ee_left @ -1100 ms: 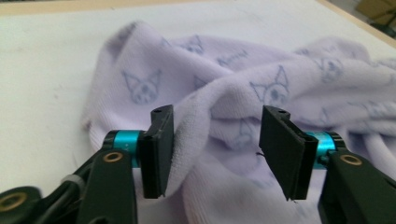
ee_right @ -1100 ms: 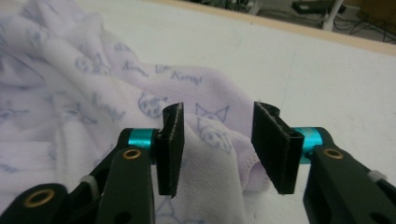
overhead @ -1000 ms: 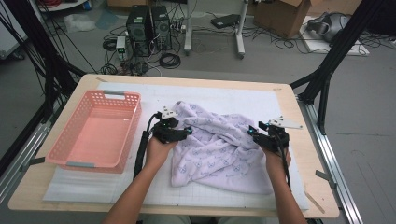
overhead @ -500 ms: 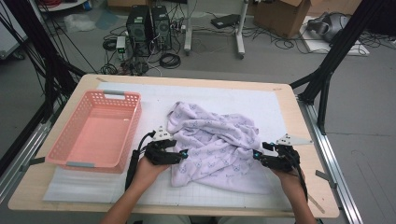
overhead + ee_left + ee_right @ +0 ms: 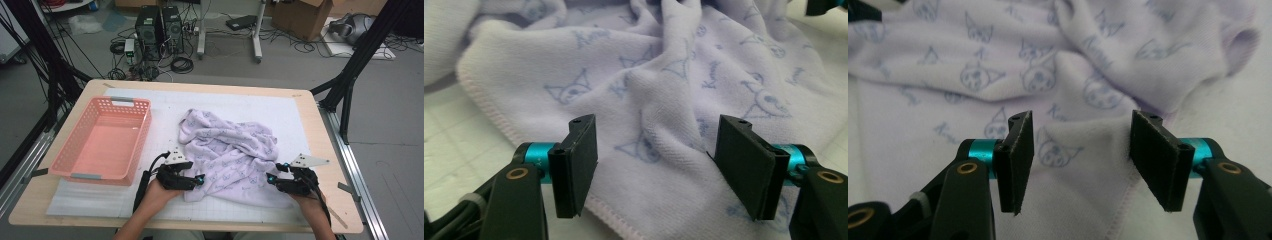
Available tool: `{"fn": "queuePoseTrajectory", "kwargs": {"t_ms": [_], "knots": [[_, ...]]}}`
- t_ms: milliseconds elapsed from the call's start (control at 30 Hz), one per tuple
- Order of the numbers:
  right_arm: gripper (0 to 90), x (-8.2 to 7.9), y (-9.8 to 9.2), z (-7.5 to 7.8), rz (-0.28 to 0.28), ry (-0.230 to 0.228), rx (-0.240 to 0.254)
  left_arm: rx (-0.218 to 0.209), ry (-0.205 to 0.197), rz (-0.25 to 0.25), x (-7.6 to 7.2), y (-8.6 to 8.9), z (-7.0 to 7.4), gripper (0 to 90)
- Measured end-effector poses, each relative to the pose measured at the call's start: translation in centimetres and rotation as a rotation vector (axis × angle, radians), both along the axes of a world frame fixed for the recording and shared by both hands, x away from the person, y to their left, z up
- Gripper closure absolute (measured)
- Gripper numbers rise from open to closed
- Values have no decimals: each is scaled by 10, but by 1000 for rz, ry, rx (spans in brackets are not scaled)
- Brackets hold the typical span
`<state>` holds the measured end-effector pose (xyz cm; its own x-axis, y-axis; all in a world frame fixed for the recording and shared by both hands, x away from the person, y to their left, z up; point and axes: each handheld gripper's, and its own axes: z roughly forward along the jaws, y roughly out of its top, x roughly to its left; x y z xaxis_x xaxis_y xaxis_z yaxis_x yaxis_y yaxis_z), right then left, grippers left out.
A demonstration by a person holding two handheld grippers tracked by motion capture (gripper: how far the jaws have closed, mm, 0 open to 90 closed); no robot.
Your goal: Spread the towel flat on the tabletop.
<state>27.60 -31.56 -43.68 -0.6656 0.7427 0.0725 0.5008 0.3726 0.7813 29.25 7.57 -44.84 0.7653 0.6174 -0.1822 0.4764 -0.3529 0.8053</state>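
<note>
Two grippers sit low at the near edge of the towel [image 5: 230,155], which lies crumpled just right of the basket [image 5: 102,142]; left gripper [image 5: 200,181] at its near-left corner, jaws just opening, released, cloth between them unpinched; right gripper [image 5: 270,180] at its near-right hem, jaws apart, gripping nothing.

One lavender towel [image 5: 231,159] lies crumpled at the table's centre, one pink basket [image 5: 102,140] to its left. Two grippers (one per hand) sit near.
</note>
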Motion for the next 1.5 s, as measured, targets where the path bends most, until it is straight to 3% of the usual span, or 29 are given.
{"fn": "queuePoseTrajectory", "kwargs": {"t_ms": [67,133,200,300,400,467,567,867,967,1033,1100,1133,1167,1200,1300,1500], "knots": [[469,2,4,-5,0,9,-45,32,2,-11,0,-4,-2,362],[511,3,6,-9,-17,20,-50,68,-31,-9,-3,-8,-2,432],[640,5,7,-8,-41,11,-74,81,-49,-11,-4,-9,-2,572],[833,6,5,-6,-71,9,-98,70,-54,-5,-2,-8,-1,800],[855,9,0,-6,-80,18,-62,32,-65,47,4,-1,4,830],[859,11,0,-4,-89,-1,-50,-18,-66,86,10,7,9,829],[861,16,-1,1,-111,-41,-14,-57,-82,146,20,15,14,836],[861,40,-1,8,-219,-131,-9,-49,-121,291,67,16,21,840],[863,48,-2,8,-265,-129,-23,-42,-125,313,79,13,23,840],[866,52,-3,7,-286,-129,-33,-49,-147,335,83,12,19,842],[866,54,-4,6,-304,-134,-44,-57,-116,352,85,12,15,821],[863,54,-3,6,-309,-135,-48,-57,-99,363,86,13,14,762],[848,55,-3,5,-314,-126,-45,-68,-75,373,86,13,14,649],[791,54,-3,4,-311,-116,-39,-78,-55,365,84,15,15,564],[669,49,-3,7,-293,-122,-26,-71,-99,332,73,18,20,474],[598,29,0,14,-223,-152,-5,-46,-143,236,45,28,23,446]]}}
